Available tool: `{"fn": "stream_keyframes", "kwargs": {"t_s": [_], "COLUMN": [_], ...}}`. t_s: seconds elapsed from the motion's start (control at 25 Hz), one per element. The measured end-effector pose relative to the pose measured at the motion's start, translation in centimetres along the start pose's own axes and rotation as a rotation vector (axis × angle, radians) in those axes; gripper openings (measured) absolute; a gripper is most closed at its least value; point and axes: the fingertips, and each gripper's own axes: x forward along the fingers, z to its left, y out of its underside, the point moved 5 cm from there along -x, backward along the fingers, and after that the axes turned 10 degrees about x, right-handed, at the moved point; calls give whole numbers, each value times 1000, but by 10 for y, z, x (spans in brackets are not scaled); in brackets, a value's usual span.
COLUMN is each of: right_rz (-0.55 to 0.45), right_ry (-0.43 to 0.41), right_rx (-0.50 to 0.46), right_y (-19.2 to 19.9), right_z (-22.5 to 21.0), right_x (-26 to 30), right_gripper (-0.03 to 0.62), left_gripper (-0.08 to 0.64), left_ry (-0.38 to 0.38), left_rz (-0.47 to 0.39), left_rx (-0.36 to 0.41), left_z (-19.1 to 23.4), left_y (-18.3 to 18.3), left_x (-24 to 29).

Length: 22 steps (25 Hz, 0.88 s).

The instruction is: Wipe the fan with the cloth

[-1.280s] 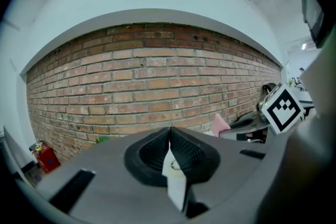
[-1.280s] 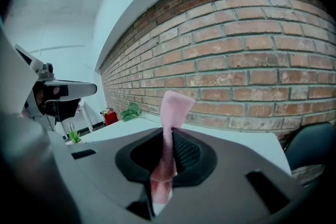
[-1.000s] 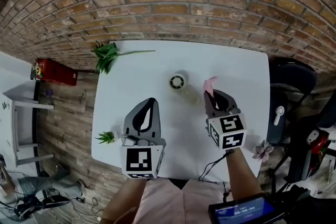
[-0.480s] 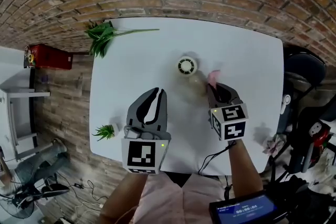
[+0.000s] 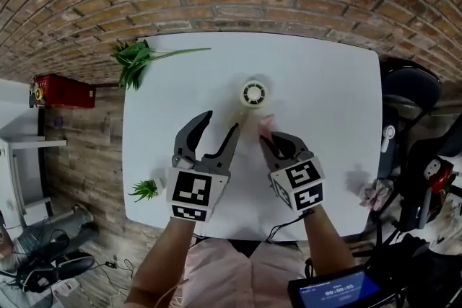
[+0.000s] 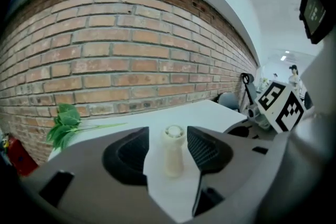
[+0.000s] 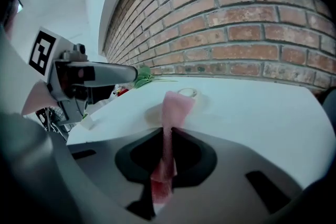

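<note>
Right tool pinched shut on pink cloth, whose free end sticks out past the tips. Left tool: jaws have just been opening, now partway apart, gripping nothing. White fan upright mid-desk, towards the far edge, just beyond both tools.

Left gripper: jaws apart, just been opening, nothing clamped between them; points forward and down. Right gripper: jaws pressed together on pink cloth, tilted down, tips angled toward the other gripper. Left forearm, right forearm bare, outstretched.
</note>
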Motion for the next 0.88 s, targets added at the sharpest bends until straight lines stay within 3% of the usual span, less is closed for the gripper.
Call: {"fn": "stream_keyframes", "kwargs": {"t_s": [0.16,0.56,0.68,0.88], "right_rz": [-24,-53,-50,-21], "right_ry": [43,72,67,36], "right_rx": [30,75,72,51], "right_y": [0,3,3,7], "right_z": [-14,-26,-26,-23], "right_x": [-27,-54,-53,-48], "right_gripper": [37,38,38,38], "left_gripper": [279,278,194,172], "left_ry": [129,208,205,288], "left_rz": [85,266,291,298], "left_rx": [43,114,145,161], "left_z": [-13,-30,-28,-28], "left_y": [12,43,48,47], "left_x": [38,78,77,77]}}
